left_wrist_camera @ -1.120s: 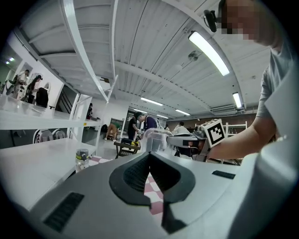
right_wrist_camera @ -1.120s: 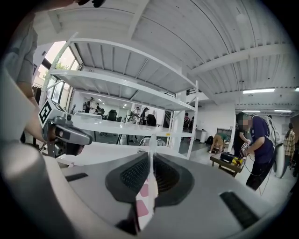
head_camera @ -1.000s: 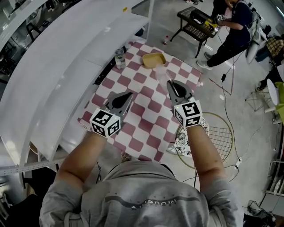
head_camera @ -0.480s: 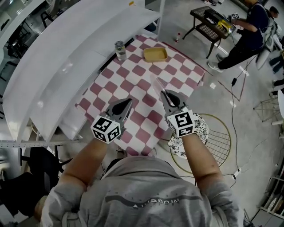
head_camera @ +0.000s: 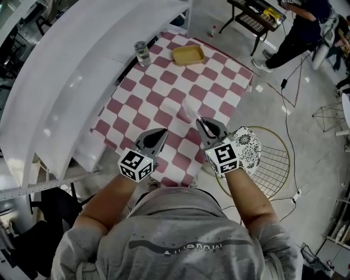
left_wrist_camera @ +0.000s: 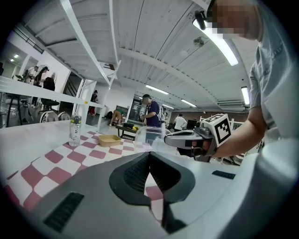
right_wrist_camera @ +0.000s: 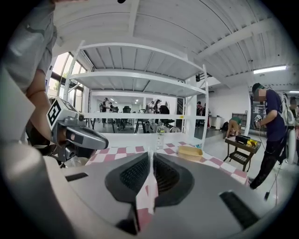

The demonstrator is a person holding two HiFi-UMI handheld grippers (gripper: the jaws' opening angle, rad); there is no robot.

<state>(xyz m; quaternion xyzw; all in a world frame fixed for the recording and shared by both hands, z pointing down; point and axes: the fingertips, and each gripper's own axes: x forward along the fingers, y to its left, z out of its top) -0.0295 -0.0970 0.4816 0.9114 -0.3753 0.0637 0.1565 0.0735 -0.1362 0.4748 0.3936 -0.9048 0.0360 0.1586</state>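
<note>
1. The clear cup [left_wrist_camera: 149,138] hangs from the tips of my right gripper [head_camera: 201,121], in the air above the near part of the checked cloth [head_camera: 164,90]. In the head view I see it as a pale, see-through shape just ahead of the jaws.
2. My right gripper's jaws are pressed together on the cup's thin wall. In the right gripper view only a narrow clear edge runs up between the two pads, with no gap on either side.
3. My left gripper [head_camera: 161,133] is just beside the right one, at about the same height and apart from the cup. Its jaws are closed tight against each other and grip nothing.
4. Both grippers point away from me, over the near edge of the cloth.
5. At the far end of the cloth lies a shallow yellow tray [head_camera: 188,54]. Near it, at the far left corner, a small bottle [head_camera: 141,52] stands upright. Both are well apart from the cup.
6. A long white shelf [head_camera: 71,82] runs along the left side of the cloth.
7. On the floor to my right, just past the cloth's edge, a round patterned cushion [head_camera: 247,143] sits on a wire ring frame [head_camera: 273,164].
8. Further off, a person in dark clothes [head_camera: 301,27] stands by a low black cart [head_camera: 254,16].
</note>
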